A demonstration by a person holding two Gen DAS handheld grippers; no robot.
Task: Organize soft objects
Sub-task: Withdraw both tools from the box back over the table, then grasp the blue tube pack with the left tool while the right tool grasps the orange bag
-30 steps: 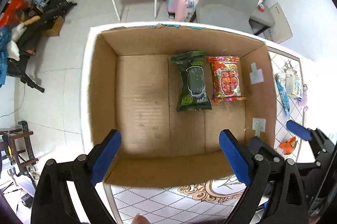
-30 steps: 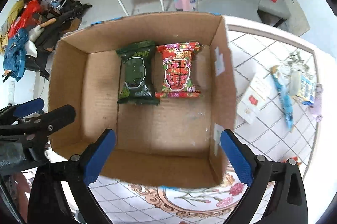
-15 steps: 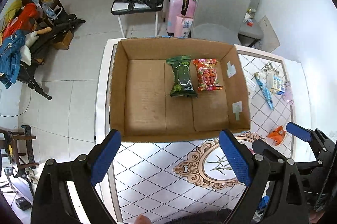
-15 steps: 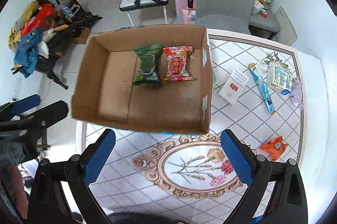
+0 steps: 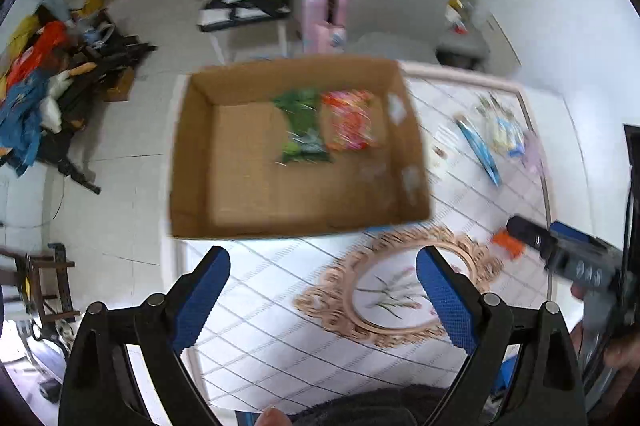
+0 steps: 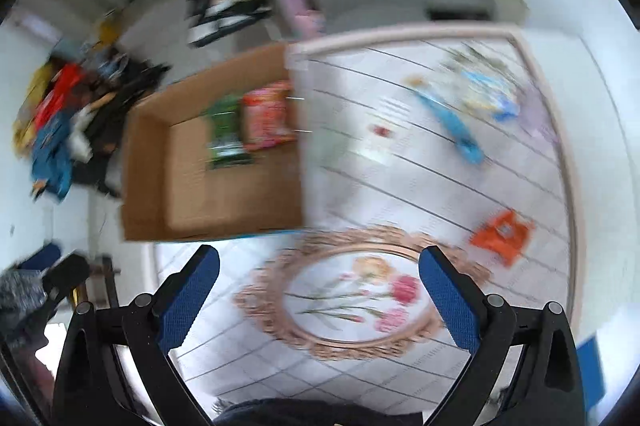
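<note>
A cardboard box [image 5: 200, 145] stands at the table's left end; it also shows in the right wrist view [image 6: 148, 161]. Inside lie a green packet [image 5: 304, 133] and a red packet [image 5: 348, 123], side by side, also seen in the right wrist view as green packet [image 6: 226, 131] and red packet [image 6: 266, 117]. On the table lie an orange packet [image 6: 502, 232], a blue packet [image 6: 452, 123], a white packet [image 6: 382, 137] and a light-blue pack [image 6: 490, 91]. My left gripper [image 5: 322, 296] and right gripper [image 6: 320, 292] are open and empty, well back from the box. Both views are blurred.
The table has a white diamond-pattern cloth with a floral oval [image 6: 352, 296]. A grey chair [image 5: 400, 1] and pink suitcase [image 5: 320, 21] stand behind it. Clutter lies on the floor at left [image 5: 36, 81]. The right gripper appears in the left wrist view [image 5: 568, 254].
Both grippers have pulled back and up from the box, which now looks smaller and farther. The right view has swung to the right over the table. Both stayed open.
</note>
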